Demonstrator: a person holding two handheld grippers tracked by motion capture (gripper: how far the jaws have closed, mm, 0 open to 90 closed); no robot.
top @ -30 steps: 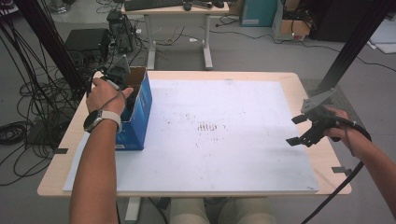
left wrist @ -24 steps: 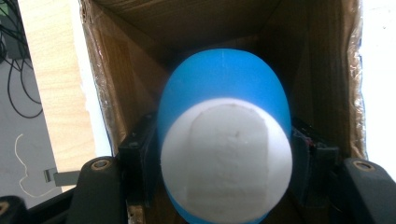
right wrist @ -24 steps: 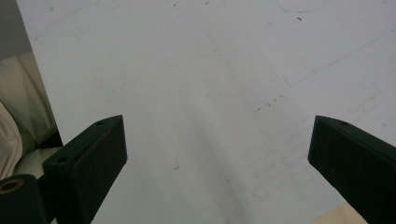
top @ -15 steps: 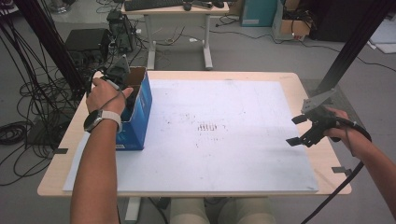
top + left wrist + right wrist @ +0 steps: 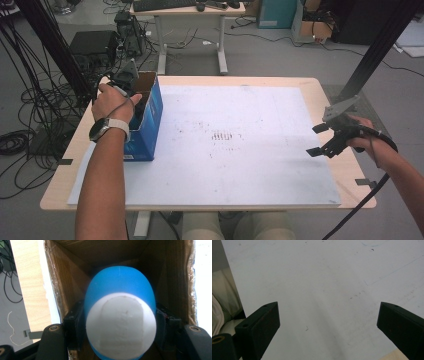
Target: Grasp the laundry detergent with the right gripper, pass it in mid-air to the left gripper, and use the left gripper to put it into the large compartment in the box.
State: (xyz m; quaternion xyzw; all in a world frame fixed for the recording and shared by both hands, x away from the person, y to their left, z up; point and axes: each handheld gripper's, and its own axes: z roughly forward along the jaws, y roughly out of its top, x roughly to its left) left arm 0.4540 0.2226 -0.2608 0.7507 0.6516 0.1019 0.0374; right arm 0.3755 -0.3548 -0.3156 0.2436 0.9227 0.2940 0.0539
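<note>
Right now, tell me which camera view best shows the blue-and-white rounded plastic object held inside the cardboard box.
The left gripper view: the blue-and-white rounded object sits large between the left gripper jaws. In the high view the box walls hide it.

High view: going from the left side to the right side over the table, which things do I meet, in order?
Left claw held down in the open blue cardboard box → white board with dark smudges near its middle → right claw, jaws open above the board's right edge.
</note>
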